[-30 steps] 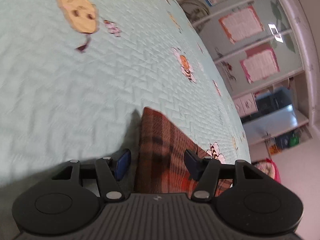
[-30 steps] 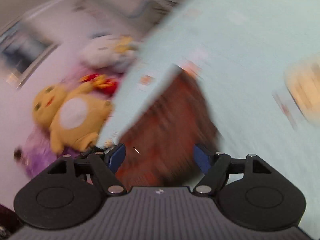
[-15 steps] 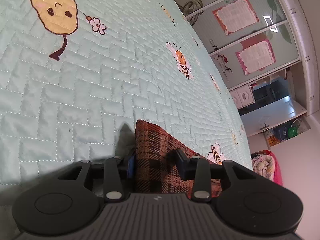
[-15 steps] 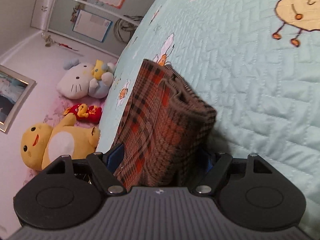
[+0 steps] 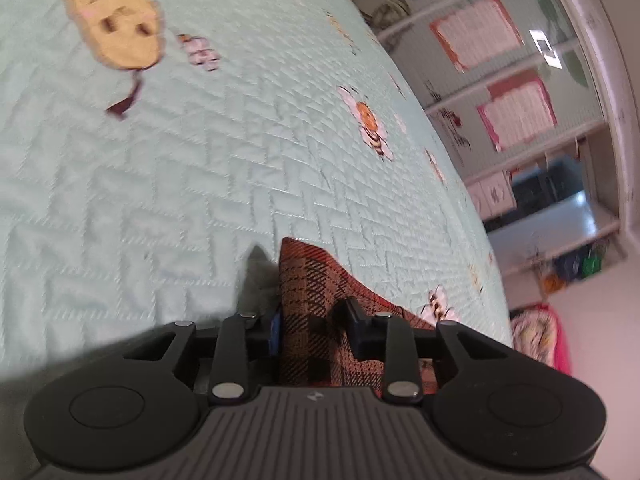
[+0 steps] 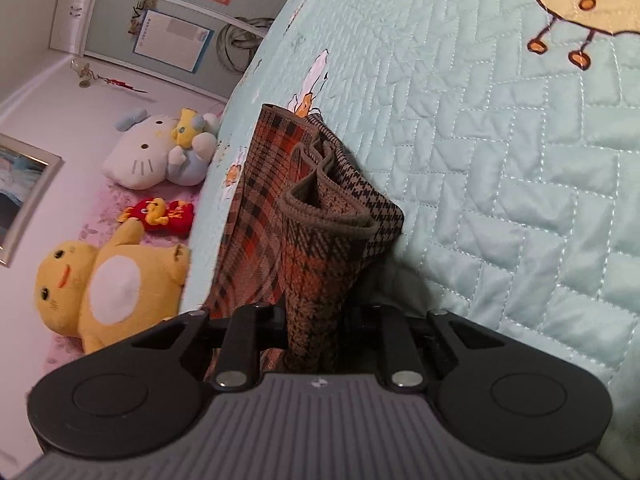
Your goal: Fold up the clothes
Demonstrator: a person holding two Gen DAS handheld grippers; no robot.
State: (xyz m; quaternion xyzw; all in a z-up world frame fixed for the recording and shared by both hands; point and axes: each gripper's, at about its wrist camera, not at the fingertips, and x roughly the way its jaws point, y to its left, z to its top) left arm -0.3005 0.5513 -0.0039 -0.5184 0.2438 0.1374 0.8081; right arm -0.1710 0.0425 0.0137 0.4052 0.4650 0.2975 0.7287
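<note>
Surface: quilt [image 5: 192, 184], pale mint, herringbone stitching, printed with bees, small flowers and tan cartoon figures; it covers the bed in both views.

Room, left view: wall panels with pink-bordered posters [image 5: 516, 116] beyond the bed edge; shelving lower right, blurred. A pink bundle [image 5: 540, 340] sits by the bed corner.

Room, right view: framed poster [image 6: 172, 40] on the wall; a grey coil [image 6: 240, 46] below it. Beside the bed, on pink floral bedding: white cat plush [image 6: 140, 156] with a small blue-and-yellow toy against it, red toy [image 6: 160, 214], yellow plush [image 6: 104, 284].

Containers: cannot tell what the blurred shelves hold.

Garment: plaid cloth [image 6: 304, 216], brown, red and black, folded in several layers with a houndstooth layer on its right side; it rises off the quilt, with looped edges showing at the top.

Left gripper [image 5: 316, 326]: fingers narrowed onto a corner of the cloth [image 5: 312, 288].

Right gripper [image 6: 314, 330]: fingers pinched close on the bunched lower fold.
</note>
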